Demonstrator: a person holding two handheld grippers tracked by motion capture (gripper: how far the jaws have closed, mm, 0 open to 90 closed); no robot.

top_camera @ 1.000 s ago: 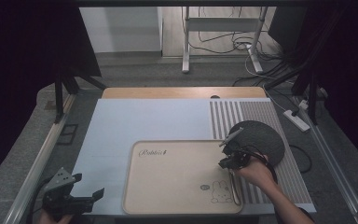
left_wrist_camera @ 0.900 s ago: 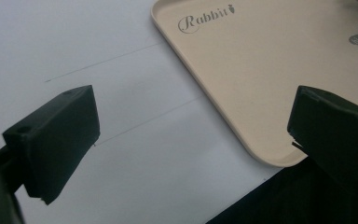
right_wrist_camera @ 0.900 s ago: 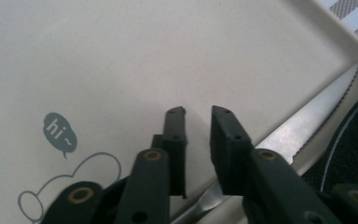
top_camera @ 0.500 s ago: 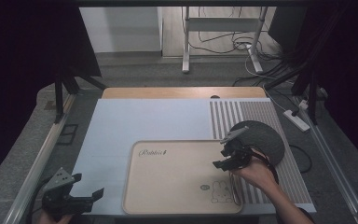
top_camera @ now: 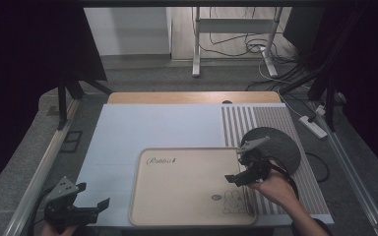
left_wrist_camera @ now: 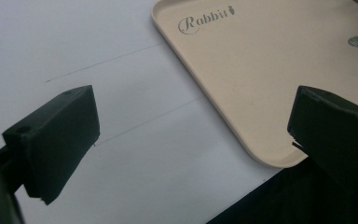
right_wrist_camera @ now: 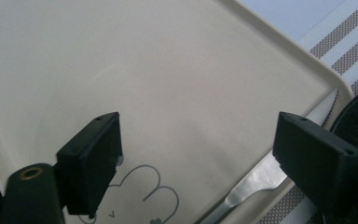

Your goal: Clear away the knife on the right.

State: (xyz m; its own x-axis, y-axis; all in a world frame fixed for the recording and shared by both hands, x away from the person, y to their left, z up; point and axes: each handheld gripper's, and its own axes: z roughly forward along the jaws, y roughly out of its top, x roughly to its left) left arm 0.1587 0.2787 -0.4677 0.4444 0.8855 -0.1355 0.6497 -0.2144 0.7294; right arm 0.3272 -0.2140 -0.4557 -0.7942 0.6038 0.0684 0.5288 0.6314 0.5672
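Observation:
A beige tray [top_camera: 187, 196] printed "Rabbit" lies at the table's near middle. A metal knife [right_wrist_camera: 261, 177] rests along its right rim, blade toward the dark round plate [top_camera: 275, 142]. My right gripper [top_camera: 237, 167] hovers over the tray's right side. Its jaws have just been opening, and in the right gripper view the gripper [right_wrist_camera: 198, 140] stands wide with nothing pressed between the pads and the knife lying below them. My left gripper [top_camera: 94, 195] is open at the table's near left corner. In the left gripper view it [left_wrist_camera: 191, 126] is empty, over the white surface beside the tray [left_wrist_camera: 270, 84].
A striped placemat [top_camera: 275, 118] covers the right part of the white tabletop [top_camera: 152, 128], with the dark plate on it. A wooden strip [top_camera: 192, 97] runs along the far edge. Cables and table legs sit on the floor beyond.
My right gripper has lifted slightly off the tray's right edge and its jaws have spread apart. The left gripper has stayed where it was.

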